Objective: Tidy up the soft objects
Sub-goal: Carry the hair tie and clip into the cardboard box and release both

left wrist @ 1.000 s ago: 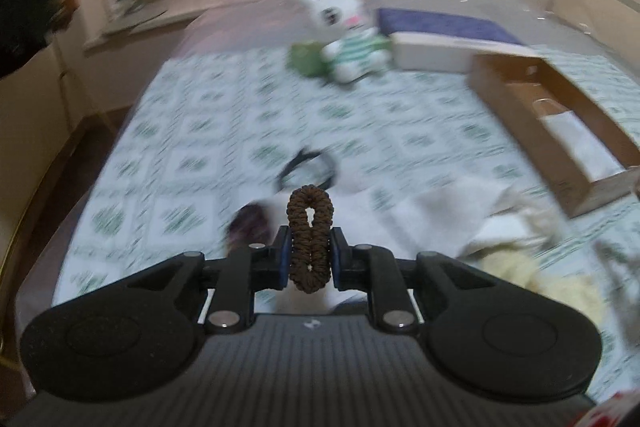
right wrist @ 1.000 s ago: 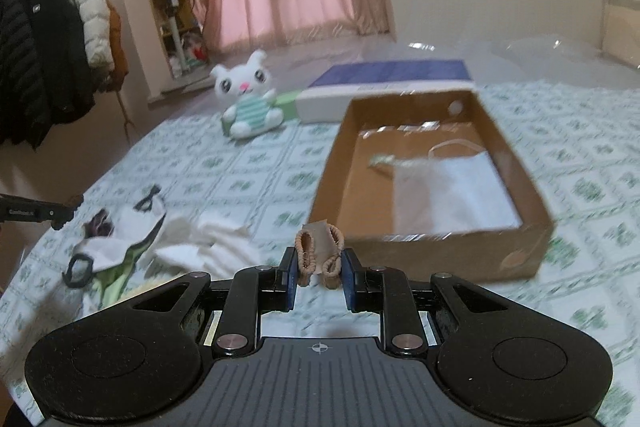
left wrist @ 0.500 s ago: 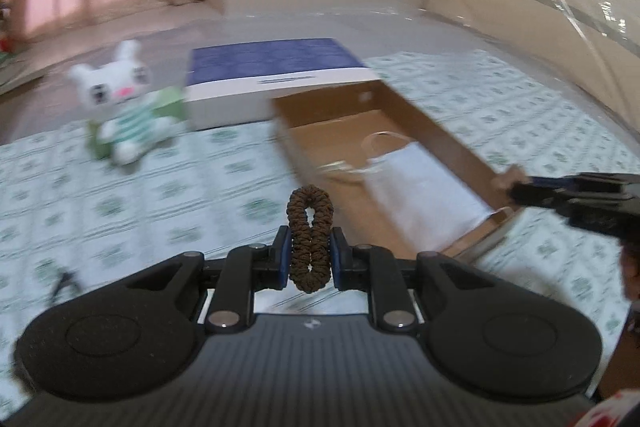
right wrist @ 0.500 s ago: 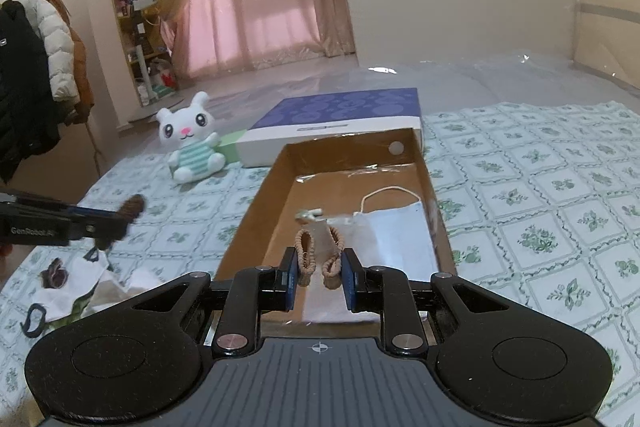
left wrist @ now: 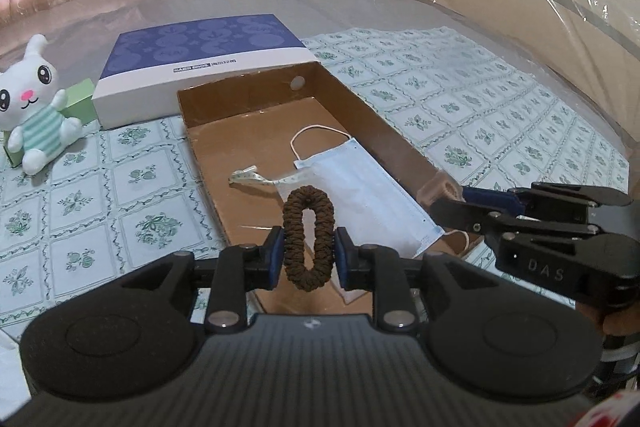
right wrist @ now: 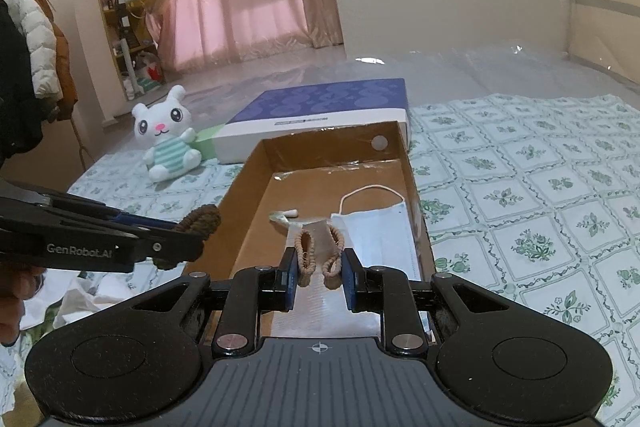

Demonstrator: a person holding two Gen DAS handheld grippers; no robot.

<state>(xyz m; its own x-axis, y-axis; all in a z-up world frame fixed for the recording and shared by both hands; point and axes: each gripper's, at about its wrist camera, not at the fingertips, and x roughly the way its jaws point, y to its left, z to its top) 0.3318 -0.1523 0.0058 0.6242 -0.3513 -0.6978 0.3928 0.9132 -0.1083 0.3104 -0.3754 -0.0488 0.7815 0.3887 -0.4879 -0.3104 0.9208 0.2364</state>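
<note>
My left gripper [left wrist: 308, 255] hangs over the near end of the open cardboard box [left wrist: 240, 87]. A brown scrunchie [left wrist: 325, 227] stands upright between its pads; the jaws are opening and the loop has spread into an oval that still touches both pads. My right gripper [right wrist: 319, 273] is shut on a tan hair tie [right wrist: 304, 255], also above the box's [right wrist: 248, 211] near end. Inside the box lie a white face mask [left wrist: 372, 195] and a thin pale ribbon [left wrist: 248, 179]. Each gripper shows in the other's view, the left gripper [right wrist: 188, 235] and the right gripper [left wrist: 444, 195].
A white plush rabbit [right wrist: 166, 143] sits beyond the box on the left, beside a small green box [left wrist: 82, 99] and a flat blue-and-white box [left wrist: 200, 67]. White cloths [right wrist: 80, 299] lie piled at the lower left. Coats [right wrist: 28, 39] hang off the bed's far left.
My left gripper swung right, from above the cloth pile to over the box, and its pinched scrunchie has widened into an oval. My right gripper advanced over the box's near end.
</note>
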